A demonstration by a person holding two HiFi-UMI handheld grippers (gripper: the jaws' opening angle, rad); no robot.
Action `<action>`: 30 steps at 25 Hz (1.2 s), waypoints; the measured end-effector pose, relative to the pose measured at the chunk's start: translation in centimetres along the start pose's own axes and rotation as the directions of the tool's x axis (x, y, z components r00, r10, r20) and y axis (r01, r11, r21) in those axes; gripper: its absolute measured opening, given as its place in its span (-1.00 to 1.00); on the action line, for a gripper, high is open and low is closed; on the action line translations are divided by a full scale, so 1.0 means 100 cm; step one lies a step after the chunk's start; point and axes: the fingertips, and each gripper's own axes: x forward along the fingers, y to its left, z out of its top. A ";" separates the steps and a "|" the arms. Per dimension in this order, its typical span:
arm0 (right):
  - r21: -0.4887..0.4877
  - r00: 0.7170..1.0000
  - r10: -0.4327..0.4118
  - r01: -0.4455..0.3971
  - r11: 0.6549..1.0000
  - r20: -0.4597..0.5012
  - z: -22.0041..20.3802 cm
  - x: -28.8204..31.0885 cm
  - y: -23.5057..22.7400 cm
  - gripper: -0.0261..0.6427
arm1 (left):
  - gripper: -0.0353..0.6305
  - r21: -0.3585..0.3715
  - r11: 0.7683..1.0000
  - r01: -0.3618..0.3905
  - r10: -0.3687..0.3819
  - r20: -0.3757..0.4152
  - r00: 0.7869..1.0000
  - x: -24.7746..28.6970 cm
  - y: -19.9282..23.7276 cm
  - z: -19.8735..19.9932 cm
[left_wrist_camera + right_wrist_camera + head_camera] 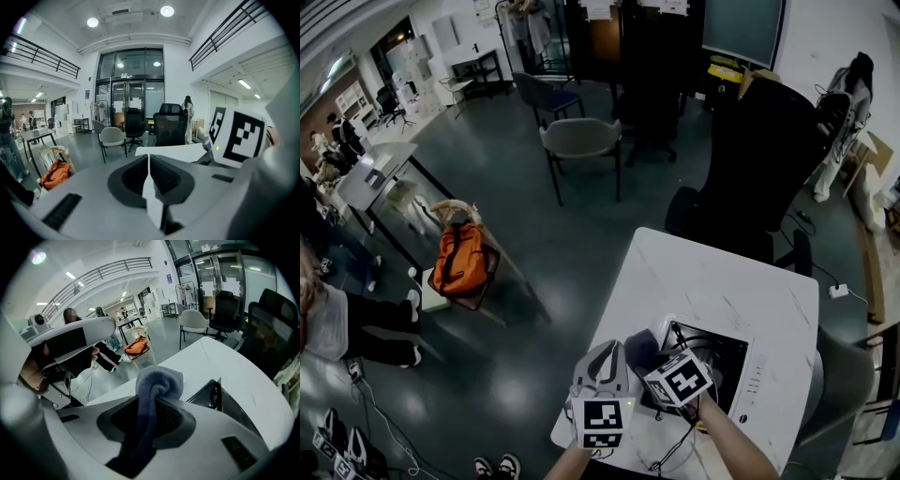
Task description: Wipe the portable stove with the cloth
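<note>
The portable stove (733,373) is white with a black burner well and lies on the white table (703,281) near its front edge. My right gripper (645,354) is shut on a dark blue cloth (639,347), held over the stove's left edge. In the right gripper view the cloth (158,383) bunches out past the jaws of the right gripper (151,405), with the stove (216,397) just beyond. My left gripper (604,361) hovers over the table's left edge, beside the right one. Its jaws are pressed together in the left gripper view (149,174) and hold nothing that I can see.
A black office chair (769,159) stands behind the table. A grey chair (581,141) and an orange bag (459,258) sit on the floor to the left. A thin cable (675,448) loops on the table near me.
</note>
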 end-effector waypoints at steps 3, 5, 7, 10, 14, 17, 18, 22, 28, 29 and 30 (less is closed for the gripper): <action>0.004 1.000 -0.004 0.004 1.000 0.004 0.003 0.000 -0.010 -0.61 | -0.83 -0.005 1.000 -0.016 0.016 -0.006 1.000 0.001 -0.001 -0.002; 0.008 1.000 -0.005 0.005 1.000 0.014 0.006 0.000 -0.014 -0.61 | -0.83 -0.007 1.000 -0.026 0.026 -0.013 1.000 0.003 -0.001 -0.003; 0.015 1.000 -0.009 0.009 1.000 0.022 0.010 0.000 -0.020 -0.61 | -0.83 -0.010 0.999 -0.031 0.031 -0.021 0.999 0.006 -0.001 -0.004; 0.029 1.000 -0.017 0.017 0.999 0.024 0.013 -0.001 -0.028 -0.61 | -0.83 -0.008 1.000 -0.020 0.020 -0.027 0.999 0.014 -0.004 -0.002; 0.057 0.998 -0.053 0.051 0.997 0.030 0.015 -0.001 -0.039 -0.61 | -0.83 0.002 1.000 0.016 -0.016 -0.033 0.999 0.024 -0.008 0.000; 0.079 0.996 -0.076 0.073 0.994 0.035 0.018 -0.002 -0.048 -0.61 | -0.83 0.016 0.999 0.045 -0.044 -0.036 0.998 0.031 -0.011 0.003; 0.083 0.996 -0.086 0.083 0.993 0.036 0.019 -0.003 -0.052 -0.61 | -0.83 0.020 0.998 0.053 -0.052 -0.037 0.998 0.034 -0.012 0.004; 0.107 0.994 -0.091 0.084 0.991 0.063 0.030 -0.011 -0.062 -0.61 | -0.83 0.028 0.997 0.072 -0.071 -0.035 0.997 0.046 -0.010 0.010; 0.191 0.973 -0.097 0.056 0.980 0.211 0.069 -0.051 -0.075 -0.61 | -0.83 0.035 0.994 0.100 -0.100 -0.011 0.995 0.056 -0.010 0.024; 0.199 0.968 -0.116 0.071 0.977 0.221 0.072 -0.058 -0.082 -0.61 | -0.83 0.035 0.994 0.104 -0.104 -0.007 0.995 0.057 -0.011 0.026; 0.210 0.965 -0.134 0.086 0.974 0.224 0.074 -0.063 -0.090 -0.61 | -0.83 0.035 0.993 0.109 -0.109 -0.004 0.994 0.058 -0.011 0.028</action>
